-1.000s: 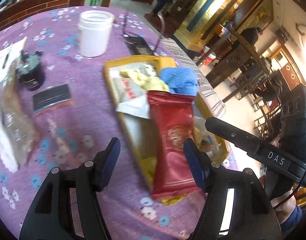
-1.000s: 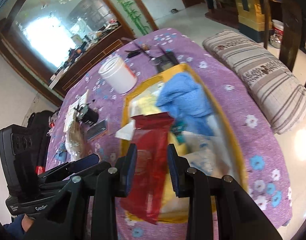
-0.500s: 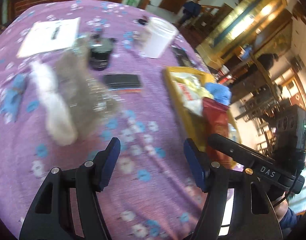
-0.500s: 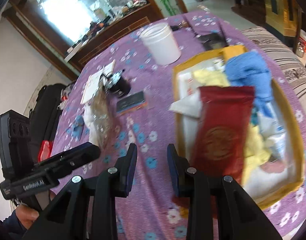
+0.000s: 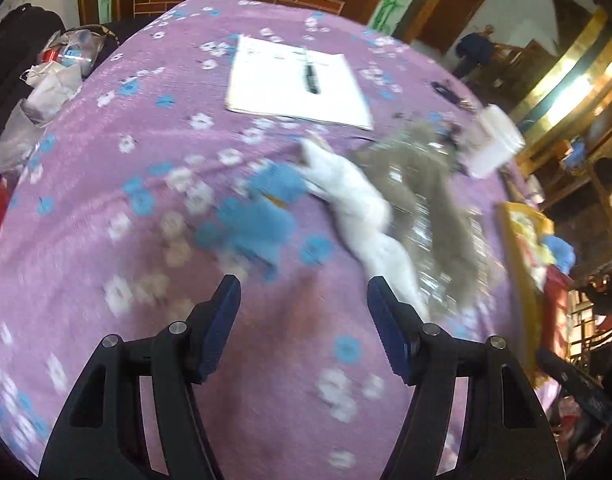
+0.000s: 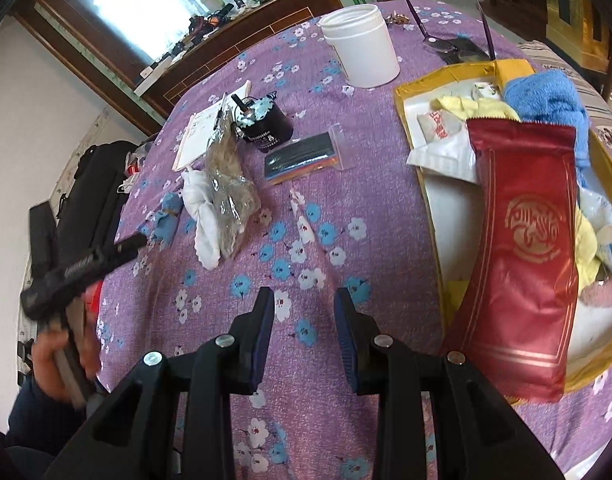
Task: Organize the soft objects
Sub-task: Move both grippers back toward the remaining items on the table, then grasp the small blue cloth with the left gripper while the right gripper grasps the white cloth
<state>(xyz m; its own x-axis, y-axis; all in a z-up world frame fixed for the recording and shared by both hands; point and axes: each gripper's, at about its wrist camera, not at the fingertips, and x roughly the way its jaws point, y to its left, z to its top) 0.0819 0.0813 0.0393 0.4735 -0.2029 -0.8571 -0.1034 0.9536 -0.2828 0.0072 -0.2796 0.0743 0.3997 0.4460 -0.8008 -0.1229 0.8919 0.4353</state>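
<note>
Left gripper (image 5: 304, 306) hovers with jaws wide and empty over the purple cloth (image 5: 106, 160), just short of the small blue soft item (image 5: 262, 216), which lies touching the white cloth bundle (image 5: 357, 212) and clear crinkly bag (image 5: 437, 208). Judged best: settle first (view is blurred), centre on one item, close low. Right gripper (image 6: 304, 312), jaws narrow and empty, hangs beside the yellow tray (image 6: 429, 216), the likely destination.

White tub (image 6: 361, 46), black ink pot (image 6: 266, 126), notepad with pen (image 5: 296, 82), glasses (image 6: 445, 42) on purple cloth (image 6: 306, 208)
</note>
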